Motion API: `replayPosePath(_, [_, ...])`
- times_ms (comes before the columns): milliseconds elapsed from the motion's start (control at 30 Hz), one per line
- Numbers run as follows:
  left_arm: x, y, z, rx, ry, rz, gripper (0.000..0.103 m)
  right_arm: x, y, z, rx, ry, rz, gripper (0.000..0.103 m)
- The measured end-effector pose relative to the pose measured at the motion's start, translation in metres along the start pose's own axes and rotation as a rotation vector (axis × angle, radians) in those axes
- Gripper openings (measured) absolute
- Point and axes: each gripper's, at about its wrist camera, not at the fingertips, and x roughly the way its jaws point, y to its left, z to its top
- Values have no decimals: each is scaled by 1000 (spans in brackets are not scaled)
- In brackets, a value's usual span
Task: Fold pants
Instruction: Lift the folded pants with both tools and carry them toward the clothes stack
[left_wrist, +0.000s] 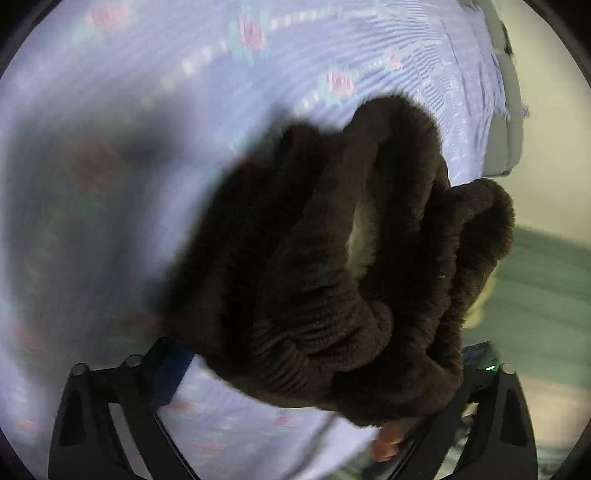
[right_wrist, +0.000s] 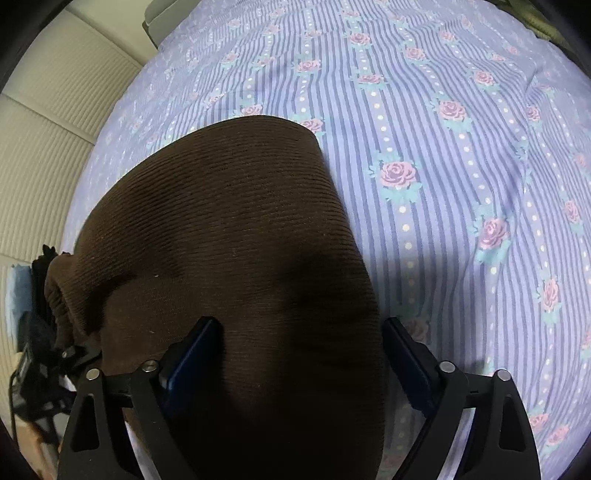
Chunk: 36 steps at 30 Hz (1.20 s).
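Note:
The dark brown ribbed pants (right_wrist: 236, 236) lie folded on the bed, filling the lower left of the right wrist view. My right gripper (right_wrist: 301, 332) is open, its blue-padded fingers (right_wrist: 192, 354) spread on either side of the fabric. In the left wrist view the bunched elastic waistband of the pants (left_wrist: 332, 280) hangs lifted above the sheet. My left gripper (left_wrist: 314, 369) holds it; the right finger is hidden behind the cloth and only the left finger's blue pad (left_wrist: 170, 369) shows. This view is blurred.
The bed is covered by a lilac striped sheet with pink roses (right_wrist: 443, 147). A white ribbed wall (right_wrist: 48, 147) lies left of the bed. The left gripper and a hand show at the left edge of the right wrist view (right_wrist: 40, 350). A green floor (left_wrist: 546, 295) lies beyond the bed's edge.

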Motion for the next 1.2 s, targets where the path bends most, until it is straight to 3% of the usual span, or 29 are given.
replayPosePath(33, [-1,-3,-1,2,-13,13,84,-1,1,1,5,6,29,73])
replayPosePath(133, [-15,-17,-9,78,-54,69,69,-8,1,3,22,14,53,58])
replayPosePath(267, [-39,-41,-27,238,-114,142,61,-34,10,-2,-25,-21,73,39])
replayPosePath(500, [-79,-80,-63,374,-188,156,58,-95,26,-30,-69,-112,102,34])
replayPosePath(700, [-123,-112,-111,475,-280,101,58,-169,33,-58,-121,-230,123,34])
replayPosePath(933, [-191,-121,-179,491,-425,41,58,-255,63,-86,-236,-350,141,34])
replayPosePath(1200, [-252,-116,-235,467,-592,15,58,-310,96,-119,-352,-411,209,34])
